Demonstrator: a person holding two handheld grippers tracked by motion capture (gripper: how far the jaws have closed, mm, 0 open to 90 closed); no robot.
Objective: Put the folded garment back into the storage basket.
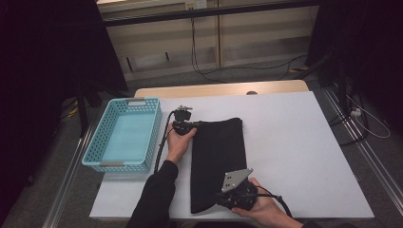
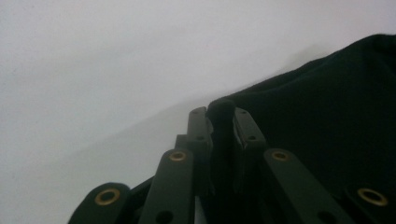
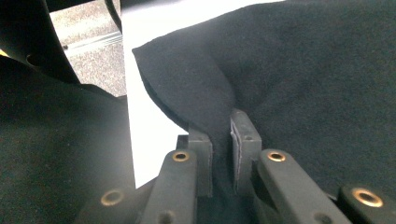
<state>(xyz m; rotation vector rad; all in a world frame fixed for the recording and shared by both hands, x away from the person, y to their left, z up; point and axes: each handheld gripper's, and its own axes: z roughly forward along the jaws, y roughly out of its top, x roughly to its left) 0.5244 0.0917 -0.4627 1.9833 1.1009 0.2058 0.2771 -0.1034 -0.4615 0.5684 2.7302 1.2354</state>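
Both claws, left (image 2: pixel 223 122) and right (image 3: pixel 222 133), pinch the black cloth (image 1: pixel 217 156) by thin edges; uneven lifting risks slippage.

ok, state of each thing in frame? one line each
black cloth: flat on the table, folded into a long strip, one corner lifted
left gripper: jaws shut on the cloth's far edge
right gripper: jaws shut on the cloth's near corner
blue basket: upright, empty
white table: bare beside the cloth
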